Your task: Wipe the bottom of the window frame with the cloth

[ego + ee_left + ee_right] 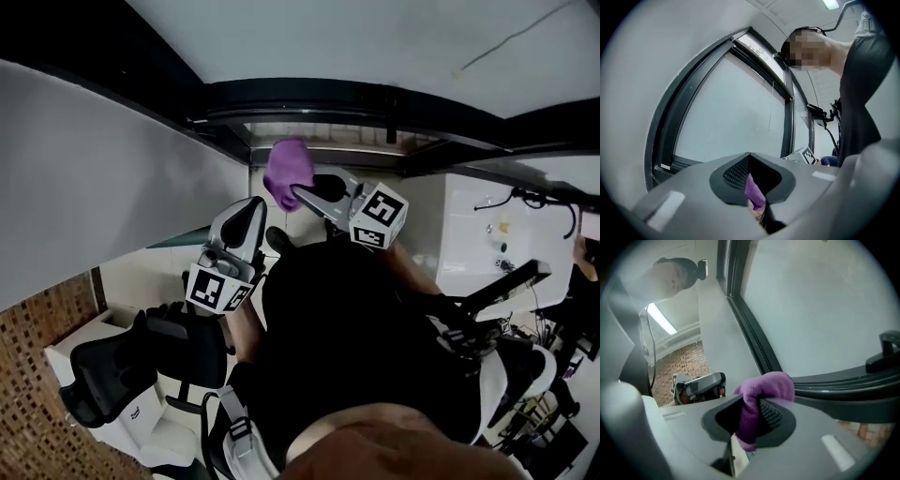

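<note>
One loose fold could spoil the wipe: the cloth [766, 383], at centre of the right gripper view, bulges past the right gripper [751, 414] clamped on it and may drag free along the window frame [843, 380]. Lower left, the left gripper [255, 208] points upward, jaws together, empty.

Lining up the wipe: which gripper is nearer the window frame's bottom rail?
Right. The right gripper holds the purple cloth close to the bottom rail; the left gripper hangs farther back.
</note>
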Demonstrator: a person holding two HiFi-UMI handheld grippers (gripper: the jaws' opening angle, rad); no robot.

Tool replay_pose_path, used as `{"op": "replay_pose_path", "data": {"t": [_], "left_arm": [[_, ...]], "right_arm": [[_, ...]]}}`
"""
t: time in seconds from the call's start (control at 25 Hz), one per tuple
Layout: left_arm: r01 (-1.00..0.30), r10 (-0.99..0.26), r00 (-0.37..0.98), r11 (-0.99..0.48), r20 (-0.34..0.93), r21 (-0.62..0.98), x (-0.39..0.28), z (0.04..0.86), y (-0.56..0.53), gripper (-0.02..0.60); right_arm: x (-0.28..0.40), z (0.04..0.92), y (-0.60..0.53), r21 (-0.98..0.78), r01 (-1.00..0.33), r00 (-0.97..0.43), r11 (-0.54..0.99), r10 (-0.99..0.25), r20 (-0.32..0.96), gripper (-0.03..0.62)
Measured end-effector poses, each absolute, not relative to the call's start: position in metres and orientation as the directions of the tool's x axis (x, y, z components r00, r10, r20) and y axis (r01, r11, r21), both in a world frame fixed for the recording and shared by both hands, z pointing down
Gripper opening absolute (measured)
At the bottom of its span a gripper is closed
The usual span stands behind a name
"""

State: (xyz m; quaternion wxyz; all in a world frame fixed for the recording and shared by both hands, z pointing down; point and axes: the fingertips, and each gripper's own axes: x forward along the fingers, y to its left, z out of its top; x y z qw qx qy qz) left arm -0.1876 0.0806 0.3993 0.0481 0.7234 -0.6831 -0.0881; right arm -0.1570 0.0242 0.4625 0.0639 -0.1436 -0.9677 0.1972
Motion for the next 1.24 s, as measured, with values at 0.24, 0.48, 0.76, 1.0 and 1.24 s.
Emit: {"op": "replay_pose_path", "data": {"t": [0.24, 0.48, 0.76, 1.0, 1.24], "left_arm": [[-0.981, -0.998, 0.024, -0.035, -0.059, 0.19, -0.196, 0.399, 0.09, -0.009], [-0.981, -0.998, 0.041, -0.051, -0.056, 0.188, -0.195, 0.399, 0.083, -0.009], [-0.977, -0.995, 0.077, -0.087, -0.06, 0.193, -0.179, 0.397, 0.069, -0.009], [-0.975, -0.994, 0.099, -0.106, -0.044, 0.193, -0.167, 0.396, 0.056, -0.008], [-0.976, -0.994, 0.103, -0.108, -0.038, 0.187, -0.156, 0.396, 0.045, -0.009]], "right_arm": [[-0.16, 0.45, 0.039, -0.36, 0.294, -0.942, 0.885, 0.332, 0.046, 0.064], [-0.153, 0.444, 0.043, -0.334, 0.312, -0.939, 0.889, 0.342, 0.033, 0.063], [-0.134, 0.437, 0.038, -0.311, 0.311, -0.944, 0.898, 0.329, 0.005, 0.063], [-0.126, 0.435, 0.031, -0.313, 0.316, -0.944, 0.896, 0.33, -0.009, 0.063], [-0.115, 0.431, 0.022, -0.307, 0.329, -0.941, 0.893, 0.337, -0.031, 0.063]]}}
